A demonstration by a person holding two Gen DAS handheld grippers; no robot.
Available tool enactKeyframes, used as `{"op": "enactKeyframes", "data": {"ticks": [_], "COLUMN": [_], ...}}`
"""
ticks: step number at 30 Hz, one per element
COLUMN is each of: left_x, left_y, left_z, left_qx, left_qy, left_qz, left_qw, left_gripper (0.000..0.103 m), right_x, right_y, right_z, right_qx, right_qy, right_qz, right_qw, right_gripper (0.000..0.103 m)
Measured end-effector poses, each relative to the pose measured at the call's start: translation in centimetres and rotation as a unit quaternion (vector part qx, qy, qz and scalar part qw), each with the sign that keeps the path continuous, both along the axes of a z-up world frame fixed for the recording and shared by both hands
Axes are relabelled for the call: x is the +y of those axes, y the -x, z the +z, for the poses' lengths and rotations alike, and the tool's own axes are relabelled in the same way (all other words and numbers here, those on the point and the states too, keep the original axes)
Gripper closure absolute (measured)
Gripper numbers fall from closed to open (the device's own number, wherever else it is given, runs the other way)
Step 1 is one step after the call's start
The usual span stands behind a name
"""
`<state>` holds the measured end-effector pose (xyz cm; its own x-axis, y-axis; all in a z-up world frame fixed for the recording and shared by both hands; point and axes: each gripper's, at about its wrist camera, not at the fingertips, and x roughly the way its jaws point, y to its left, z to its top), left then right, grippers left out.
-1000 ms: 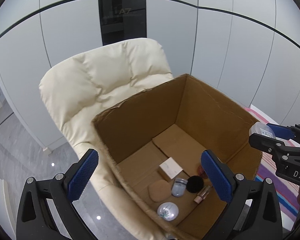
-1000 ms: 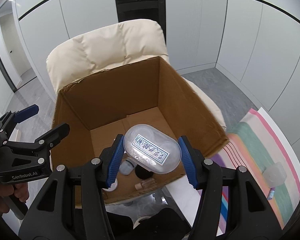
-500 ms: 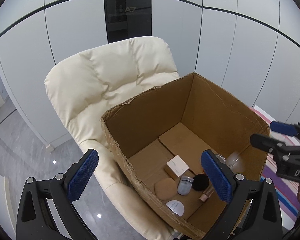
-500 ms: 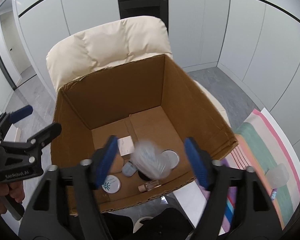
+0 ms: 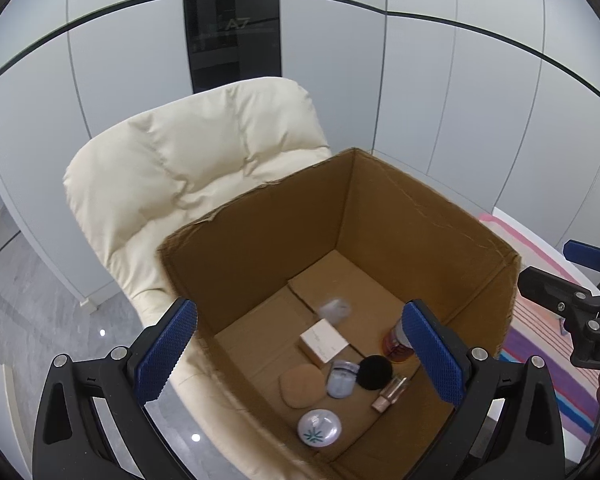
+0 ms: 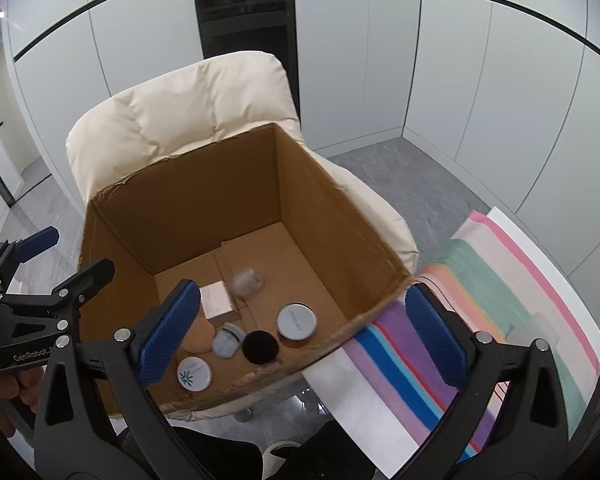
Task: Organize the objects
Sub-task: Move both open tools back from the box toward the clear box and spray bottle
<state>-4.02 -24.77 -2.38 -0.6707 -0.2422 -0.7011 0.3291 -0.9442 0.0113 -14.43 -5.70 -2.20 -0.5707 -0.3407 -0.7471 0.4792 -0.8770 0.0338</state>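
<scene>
A brown cardboard box (image 5: 260, 248) (image 6: 180, 216) stands open on a cream padded chair (image 5: 188, 168). Low inside it a clear lidded container (image 5: 334, 308) (image 6: 246, 280) shows as a motion blur. On the box floor lie a small white carton (image 5: 324, 346), a tan puff (image 5: 302, 384), a black puff (image 5: 376, 372), a round white compact (image 5: 319, 428) and a silver-lidded jar (image 6: 296, 320). My right gripper (image 6: 302, 338) hangs over the box's near edge, its jaws opening with nothing between them. My left gripper (image 5: 300, 354) is open and empty above the box.
A striped cloth (image 6: 460, 320) covers a white table right of the box, with a clear item (image 6: 540, 324) on it. White wall panels and a dark doorway stand behind the chair. Grey floor surrounds it. A hand (image 6: 4, 392) holds the left gripper.
The right gripper held the clear container a second ago. Its jaws spread and the container dropped into the box. The left gripper stayed open.
</scene>
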Motion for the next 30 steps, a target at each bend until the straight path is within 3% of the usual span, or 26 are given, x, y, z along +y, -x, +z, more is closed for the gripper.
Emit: {"op": "enactKeyframes", "data": {"ticks": [30], "left_x": [11.2], "left_y": [5.1], "left_z": [-0.2], "left_qx": [-0.008], "left_qy": [0.001], "left_qz": [-0.100], "left_qw": [0.9949], "left_gripper": [0.000], "right_x": [12.4], "right_y": [0.5], "right_z": [0.2], "right_qx": [0.001], "right_qy": [-0.001], "right_qz": [-0.097], "right_qw": [0.995], "right_gripper": [0.000]}}
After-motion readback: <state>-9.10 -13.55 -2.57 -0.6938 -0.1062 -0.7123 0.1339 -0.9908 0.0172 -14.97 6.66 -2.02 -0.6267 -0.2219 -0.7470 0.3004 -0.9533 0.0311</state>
